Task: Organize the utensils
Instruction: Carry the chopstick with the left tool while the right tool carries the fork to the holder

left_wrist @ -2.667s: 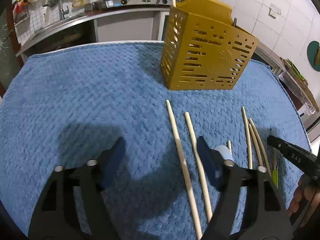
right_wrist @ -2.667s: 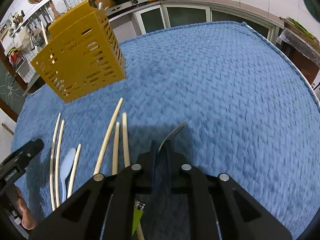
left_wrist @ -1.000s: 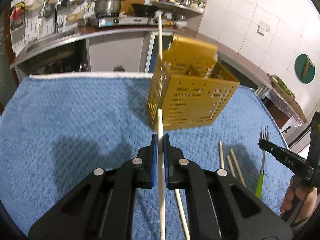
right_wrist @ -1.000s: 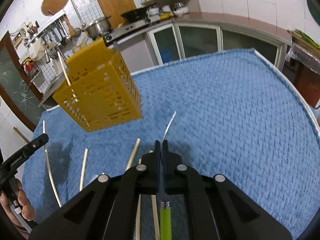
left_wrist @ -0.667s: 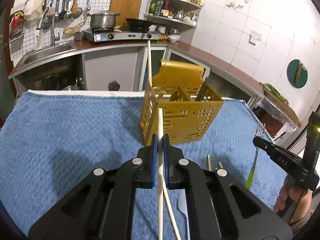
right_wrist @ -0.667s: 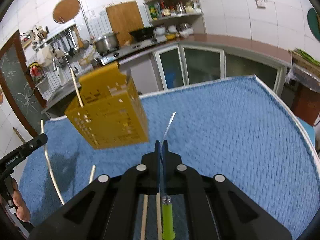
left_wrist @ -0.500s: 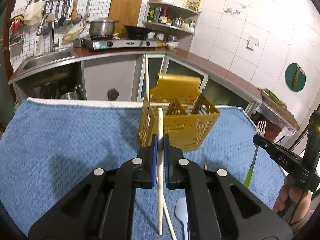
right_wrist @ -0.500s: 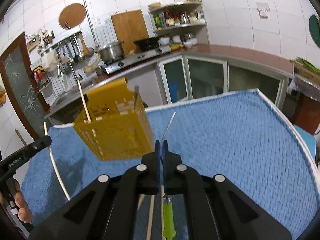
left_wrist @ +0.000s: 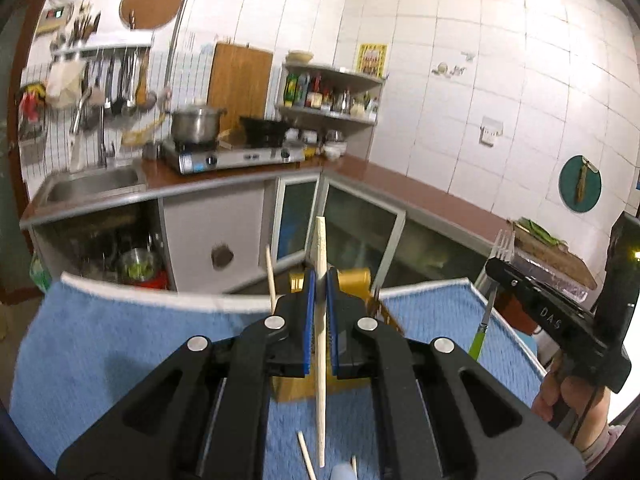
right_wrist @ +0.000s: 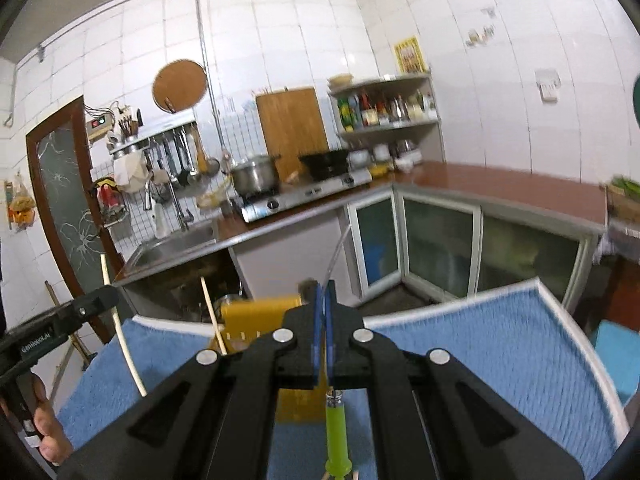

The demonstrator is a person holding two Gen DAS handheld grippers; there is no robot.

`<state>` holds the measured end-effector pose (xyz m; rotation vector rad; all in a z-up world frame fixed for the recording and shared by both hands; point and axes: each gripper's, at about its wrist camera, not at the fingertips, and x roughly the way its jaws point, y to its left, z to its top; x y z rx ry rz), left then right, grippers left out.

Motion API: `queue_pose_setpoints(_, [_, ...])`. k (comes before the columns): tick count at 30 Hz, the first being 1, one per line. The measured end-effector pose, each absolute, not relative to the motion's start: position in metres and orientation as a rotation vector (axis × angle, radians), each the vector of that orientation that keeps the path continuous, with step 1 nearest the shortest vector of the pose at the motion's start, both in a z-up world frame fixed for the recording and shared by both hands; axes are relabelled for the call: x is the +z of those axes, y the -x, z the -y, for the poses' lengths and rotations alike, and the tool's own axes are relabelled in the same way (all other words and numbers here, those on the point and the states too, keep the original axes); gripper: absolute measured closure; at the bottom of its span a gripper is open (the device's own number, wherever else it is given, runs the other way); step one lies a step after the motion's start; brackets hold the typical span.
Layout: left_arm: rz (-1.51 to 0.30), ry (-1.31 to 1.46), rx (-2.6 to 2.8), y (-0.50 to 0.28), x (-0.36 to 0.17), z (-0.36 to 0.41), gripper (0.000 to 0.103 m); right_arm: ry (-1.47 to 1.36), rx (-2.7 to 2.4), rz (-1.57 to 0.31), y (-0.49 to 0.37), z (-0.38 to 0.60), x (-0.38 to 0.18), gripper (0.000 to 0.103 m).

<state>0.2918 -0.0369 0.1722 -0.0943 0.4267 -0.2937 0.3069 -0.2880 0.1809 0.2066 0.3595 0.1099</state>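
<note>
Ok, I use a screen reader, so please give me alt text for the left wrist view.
The left gripper clamps a pale chopstick upright in its jaws, above a yellow utensil holder on a blue towel. At right, the right gripper holds a green-handled fork; a kitchen lies behind.

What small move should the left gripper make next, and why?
Probably lower the chopstick straight down into the yellow holder. The left gripper is shut on the chopstick, which stands nearly upright with its lower end above the cloth, and the holder sits just behind the jaws. Which compartment lies below cannot be seen.
</note>
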Motion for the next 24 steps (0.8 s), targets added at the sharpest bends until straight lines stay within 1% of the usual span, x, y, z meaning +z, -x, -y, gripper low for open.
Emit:
queue_pose_setpoints(6, [-0.306,0.03,-0.223,-0.309,0.207,0.053,0.099,-0.209,0.127,-0.253,-0.327,0.28,0.209,0.101])
queue_pose_setpoints(12, [-0.205,0.039,-0.157,-0.333,0.216,0.064,0.099,-0.223,0.144,-0.163,-0.349,0.269,0.207,0.101])
queue_pose_setpoints(17, [-0.183,0.048,-0.123,-0.357,0.185,0.07,0.099,-0.243,0.173,-0.152,-0.369,0.26,0.183,0.101])
queue_pose_setpoints(24, [-0.26,0.061,-0.124,-0.386,0.139,0.066,0.099,-0.224,0.191,-0.189,-0.39,0.253,0.145,0.101])
